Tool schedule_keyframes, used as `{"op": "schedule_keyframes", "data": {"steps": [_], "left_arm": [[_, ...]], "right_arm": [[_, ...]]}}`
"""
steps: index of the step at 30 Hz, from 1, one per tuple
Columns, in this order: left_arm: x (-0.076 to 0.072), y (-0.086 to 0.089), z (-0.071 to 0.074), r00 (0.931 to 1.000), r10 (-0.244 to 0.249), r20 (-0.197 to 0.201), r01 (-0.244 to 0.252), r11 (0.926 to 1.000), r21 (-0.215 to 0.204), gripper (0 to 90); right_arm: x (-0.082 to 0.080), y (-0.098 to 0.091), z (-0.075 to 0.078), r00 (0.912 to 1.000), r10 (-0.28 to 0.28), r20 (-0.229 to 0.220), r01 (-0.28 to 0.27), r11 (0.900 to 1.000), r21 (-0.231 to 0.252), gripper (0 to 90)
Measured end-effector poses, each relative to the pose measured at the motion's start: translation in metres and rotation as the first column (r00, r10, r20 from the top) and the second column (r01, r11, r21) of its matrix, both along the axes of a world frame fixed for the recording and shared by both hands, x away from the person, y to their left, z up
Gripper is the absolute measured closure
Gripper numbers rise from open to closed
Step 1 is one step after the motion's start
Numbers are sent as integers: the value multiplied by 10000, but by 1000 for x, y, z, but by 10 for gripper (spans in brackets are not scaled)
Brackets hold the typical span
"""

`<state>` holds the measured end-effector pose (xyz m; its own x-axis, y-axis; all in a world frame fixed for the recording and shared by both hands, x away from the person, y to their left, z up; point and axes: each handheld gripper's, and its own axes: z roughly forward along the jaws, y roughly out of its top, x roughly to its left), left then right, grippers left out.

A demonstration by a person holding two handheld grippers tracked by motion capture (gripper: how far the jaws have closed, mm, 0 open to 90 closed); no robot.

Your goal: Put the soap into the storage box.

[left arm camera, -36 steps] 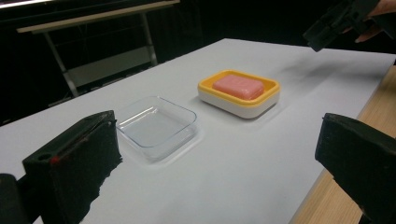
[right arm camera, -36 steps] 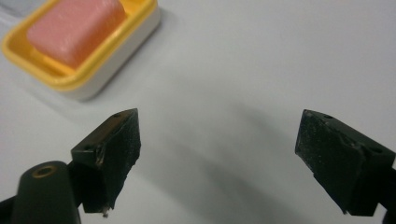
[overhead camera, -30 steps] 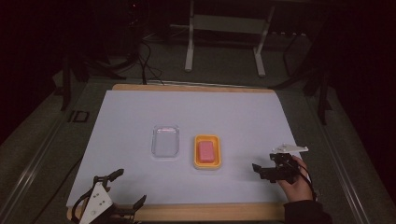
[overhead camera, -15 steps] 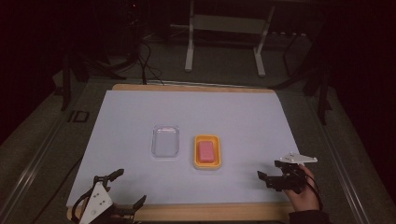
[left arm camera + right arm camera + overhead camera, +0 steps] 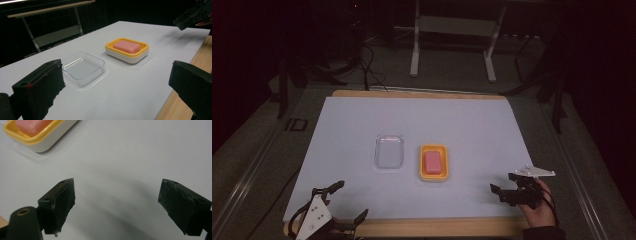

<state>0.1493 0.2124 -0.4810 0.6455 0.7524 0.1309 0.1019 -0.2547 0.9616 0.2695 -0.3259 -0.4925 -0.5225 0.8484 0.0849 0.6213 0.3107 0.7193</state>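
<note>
On white table (image 5: 362, 125): soap dish (image 5: 433, 162), clear tray (image 5: 389, 151).

The high view looked forward and down on the whole desk (image 5: 362, 125) from the near side. The left gripper view sat low at the near left corner, facing across toward the tray (image 5: 83, 67) and soap dish (image 5: 127, 51). The right gripper view hung close above the sheet, sharing that soap dish (image 5: 37, 138).
</note>
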Motion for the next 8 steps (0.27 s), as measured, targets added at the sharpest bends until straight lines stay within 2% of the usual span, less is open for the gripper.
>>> {"op": "schedule_keyframes", "data": {"steps": [8], "left_arm": [[0,0,0,10000,-32,-1,32,10000,-10,3]], "right_arm": [[1,3,-1,9999,99,-38,-99,9999,-106,138]]}}
